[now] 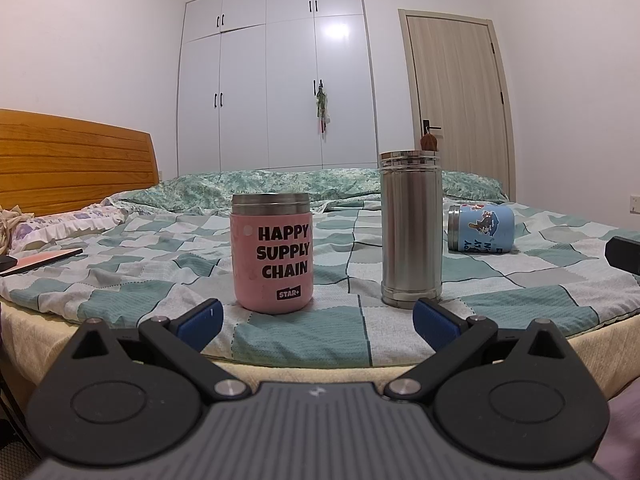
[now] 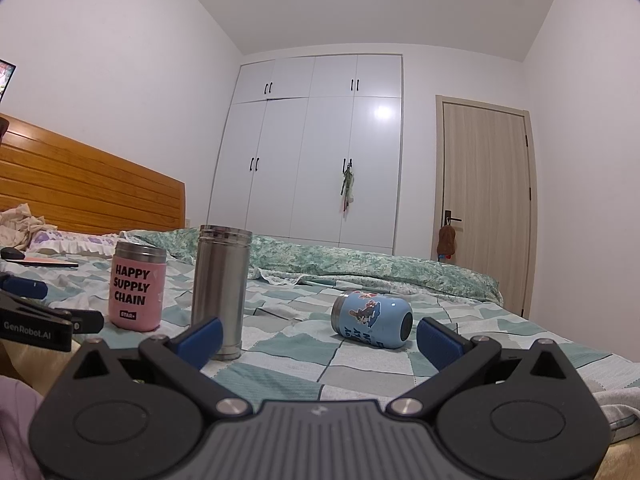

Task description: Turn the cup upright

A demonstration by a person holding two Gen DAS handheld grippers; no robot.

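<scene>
Both grippers hover low at the near edge of the bed with blue-padded jaws spread wide and holding nothing: the left gripper (image 1: pixel 316 320) faces the pink steel-rimmed tumbler (image 1: pixel 273 253) printed HAPPY SUPPLY CHAIN, and the right gripper (image 2: pixel 318 338) faces the light blue cartoon-printed cup (image 2: pixel 373 319). That blue cup lies on its side on the green-and-white checked bedsheet (image 2: pixel 280 372), its steel-rimmed end pointing left and away, its dark round end toward the right gripper. Standing upright to its left are a tall plain stainless steel flask (image 2: pixel 220 290) and, beyond that, the pink tumbler; whether any of the three holds anything cannot be seen from these low angles. Each cup stands apart from the others.
</scene>
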